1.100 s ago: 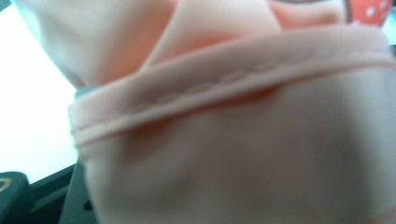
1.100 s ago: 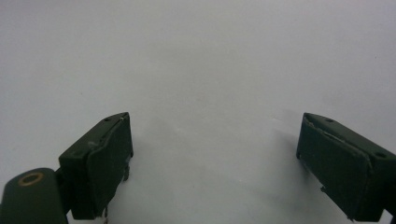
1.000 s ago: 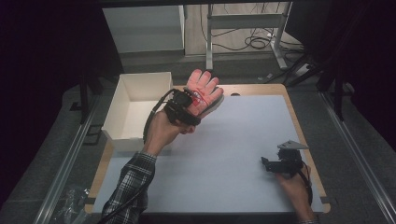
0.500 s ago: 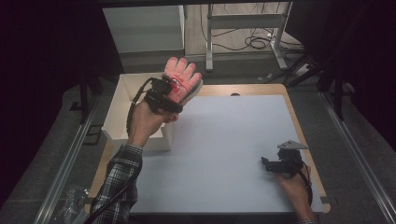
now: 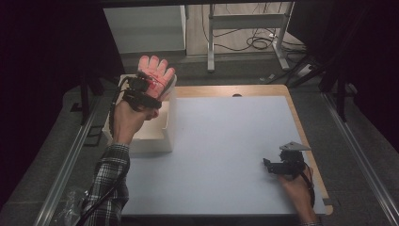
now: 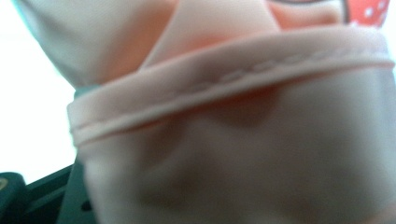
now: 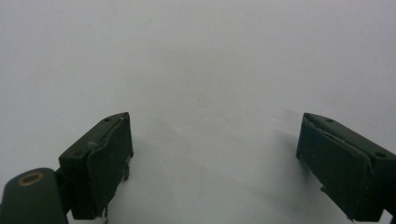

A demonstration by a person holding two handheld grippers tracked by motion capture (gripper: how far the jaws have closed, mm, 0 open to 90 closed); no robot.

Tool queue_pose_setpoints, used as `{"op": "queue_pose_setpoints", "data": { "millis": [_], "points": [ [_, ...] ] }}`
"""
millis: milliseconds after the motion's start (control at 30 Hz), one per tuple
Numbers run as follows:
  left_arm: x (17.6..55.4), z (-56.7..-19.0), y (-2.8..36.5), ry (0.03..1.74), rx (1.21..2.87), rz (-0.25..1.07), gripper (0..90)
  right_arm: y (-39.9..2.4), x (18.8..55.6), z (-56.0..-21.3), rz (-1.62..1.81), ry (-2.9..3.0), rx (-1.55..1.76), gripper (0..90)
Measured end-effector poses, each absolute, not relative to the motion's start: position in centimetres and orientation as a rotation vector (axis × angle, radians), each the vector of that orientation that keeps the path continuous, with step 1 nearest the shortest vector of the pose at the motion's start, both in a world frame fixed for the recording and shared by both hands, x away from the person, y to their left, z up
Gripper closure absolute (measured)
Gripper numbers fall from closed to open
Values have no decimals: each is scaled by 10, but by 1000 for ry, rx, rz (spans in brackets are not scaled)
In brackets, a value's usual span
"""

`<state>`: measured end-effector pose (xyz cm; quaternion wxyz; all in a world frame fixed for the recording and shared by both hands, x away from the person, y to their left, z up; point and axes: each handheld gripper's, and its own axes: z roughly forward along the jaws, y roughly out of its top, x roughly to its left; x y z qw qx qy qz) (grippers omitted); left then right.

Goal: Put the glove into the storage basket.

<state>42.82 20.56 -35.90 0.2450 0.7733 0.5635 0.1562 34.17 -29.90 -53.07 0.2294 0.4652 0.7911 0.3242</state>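
The setting is a lab or test workspace. Indicators: a wooden table (image 5: 301, 122) covered by a plain white sheet (image 5: 226, 150), dark curtains (image 5: 47, 61) on both sides, loose cables (image 5: 261, 42) on the floor, and a metal frame (image 5: 244, 21) behind.

Pink glove (image 5: 157, 70), padded, four rounded fingers pointing up and away, red patch with white dots near the cuff. Stitched hem on the cuff seen close in the left gripper view (image 6: 224, 88). Held off the tabletop by the left gripper (image 5: 143, 87), above the far edge of the white box (image 5: 150, 141).
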Motion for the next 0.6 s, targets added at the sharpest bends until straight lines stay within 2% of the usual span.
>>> {"op": "queue_pose_setpoints", "data": {
  "millis": [200, 600],
  "points": [
    [434, -381, 220, 1607, 2078, 425, 390, -299, 342, -531, 892, 2177, 1280, 111],
    [450, -427, 222, 1676, 2060, 419, 384, -299, 342, -531, 892, 2178, 1280, 111]
  ]
}}
